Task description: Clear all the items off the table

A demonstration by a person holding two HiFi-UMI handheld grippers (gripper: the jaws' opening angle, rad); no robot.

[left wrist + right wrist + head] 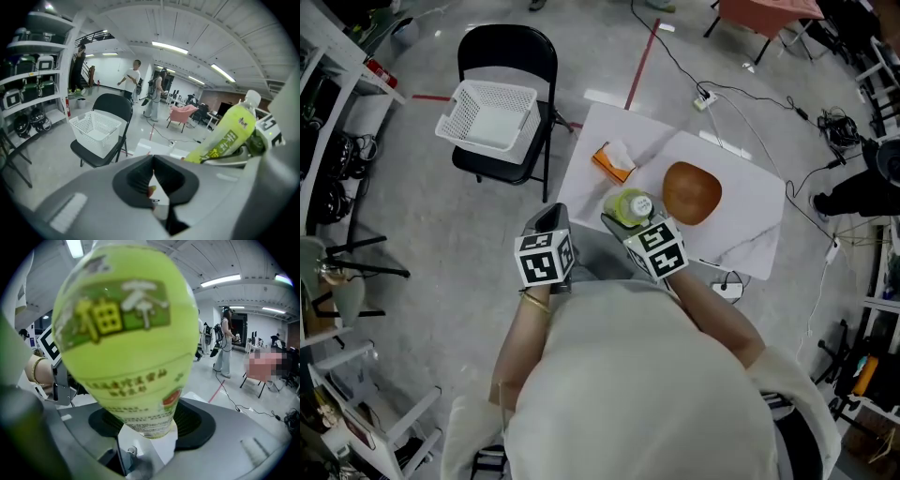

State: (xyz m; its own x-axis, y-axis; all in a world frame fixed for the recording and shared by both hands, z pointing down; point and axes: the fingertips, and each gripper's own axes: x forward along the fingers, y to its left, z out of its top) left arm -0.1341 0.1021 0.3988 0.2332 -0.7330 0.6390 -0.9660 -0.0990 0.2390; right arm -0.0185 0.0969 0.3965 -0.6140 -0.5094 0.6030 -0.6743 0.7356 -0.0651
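Between the right tongs (152, 420), a soft lime-green plastic bottle (126, 343) with a glossy printed label and a white cap sits gripped low on its rounded body by the black ribbed pads, jaws spread wide around it. Left tongs (152, 176), just beside them, are clenched tight, dark pads meeting with nothing between. Just beyond the right tongs, to their right, a smooth brown wooden bowl (692, 192) rests on the white marble-patterned desk (741, 234). Ahead of both tongs lies a small orange packet (612, 161) with white paper on it. Ahead and left of the left tongs, a white lattice plastic basket (487, 114) sits on a black folding chair (506, 47).
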